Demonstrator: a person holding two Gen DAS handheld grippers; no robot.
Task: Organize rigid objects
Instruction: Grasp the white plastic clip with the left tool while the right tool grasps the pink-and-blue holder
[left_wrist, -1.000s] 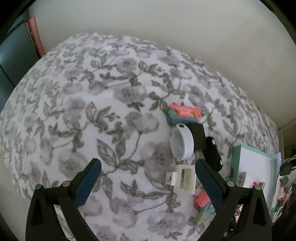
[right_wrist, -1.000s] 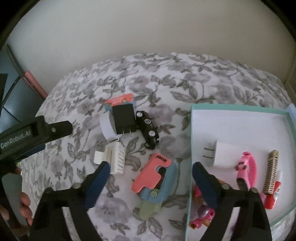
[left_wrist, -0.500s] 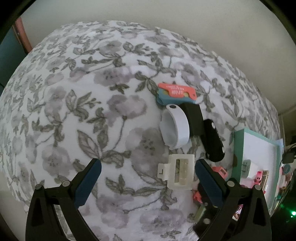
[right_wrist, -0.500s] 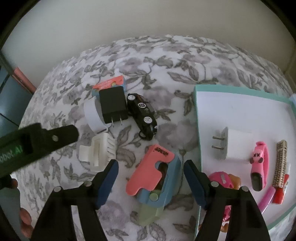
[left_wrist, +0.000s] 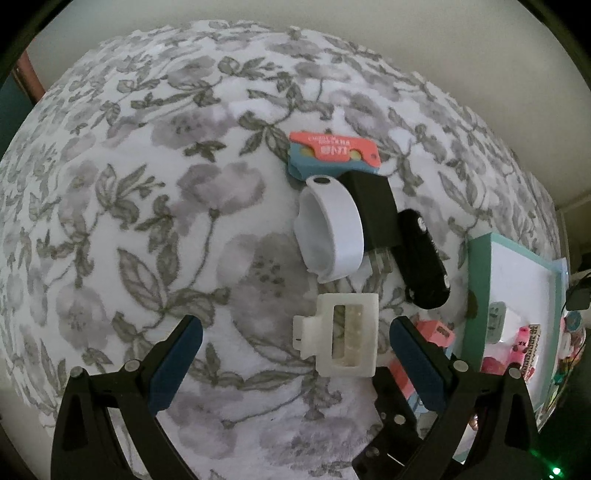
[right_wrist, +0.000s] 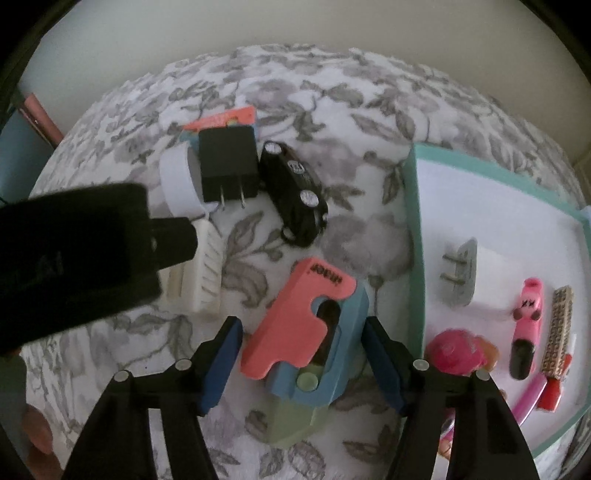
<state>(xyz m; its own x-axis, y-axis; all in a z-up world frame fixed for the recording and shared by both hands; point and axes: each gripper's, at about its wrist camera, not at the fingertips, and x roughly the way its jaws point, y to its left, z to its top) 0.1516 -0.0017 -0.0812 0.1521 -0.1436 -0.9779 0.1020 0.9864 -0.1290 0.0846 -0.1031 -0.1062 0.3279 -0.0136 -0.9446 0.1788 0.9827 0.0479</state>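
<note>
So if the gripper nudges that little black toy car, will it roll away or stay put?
The black toy car lies tipped on its side with its wheels facing up and sideways, so a nudge would probably slide it, not roll it. The fuzzy floral blanket likely adds drag. It looks rigid and small, probably light.

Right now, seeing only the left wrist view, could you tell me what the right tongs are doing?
Observer: The right tongs are open, straddling the pink-and-blue cutter beside the teal box.
Operator: Do the pads touch it?
Observer: One pad shows a gap; the other is too close to tell.
Operator: What's in the box?
Observer: Among other things, a white charger, prongs pointing toward the cutter.
</note>
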